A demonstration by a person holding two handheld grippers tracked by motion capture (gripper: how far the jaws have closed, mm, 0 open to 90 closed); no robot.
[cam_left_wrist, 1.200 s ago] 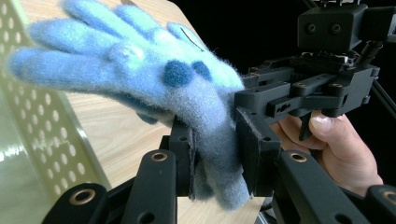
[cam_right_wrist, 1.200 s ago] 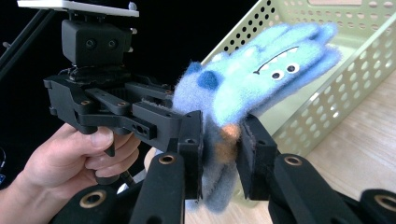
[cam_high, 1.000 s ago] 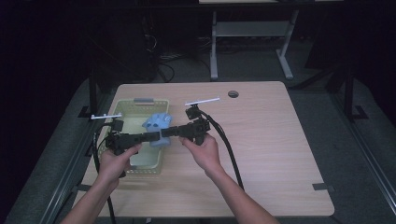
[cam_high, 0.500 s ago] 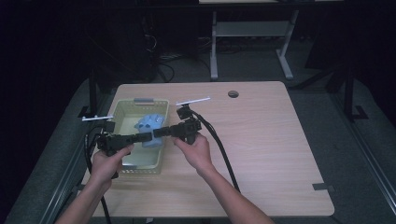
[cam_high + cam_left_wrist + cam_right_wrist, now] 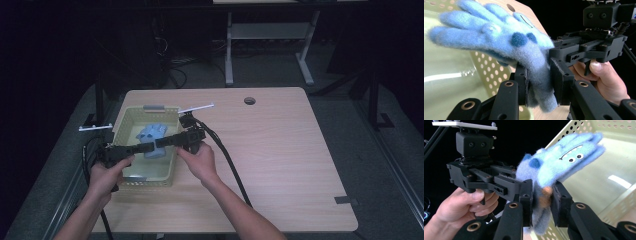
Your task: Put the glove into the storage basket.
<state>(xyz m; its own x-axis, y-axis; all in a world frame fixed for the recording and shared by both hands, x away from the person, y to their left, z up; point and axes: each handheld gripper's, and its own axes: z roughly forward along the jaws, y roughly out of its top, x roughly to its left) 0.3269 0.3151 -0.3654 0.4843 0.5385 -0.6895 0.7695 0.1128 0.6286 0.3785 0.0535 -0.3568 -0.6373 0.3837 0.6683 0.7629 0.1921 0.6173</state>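
From above, a fuzzy blue glove (image 5: 152,140) hangs over a perforated pale-green basket (image 5: 125,120), both grippers clamping its cuff. The left gripper (image 5: 539,82) view shows matted fleece between black pads. The right gripper (image 5: 542,200) view shows stitched eyes, an orange patch.

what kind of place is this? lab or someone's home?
Likely a lab or recording room: a bare wooden table with a cable hole, dark surroundings, a metal desk frame behind, cables on the floor.
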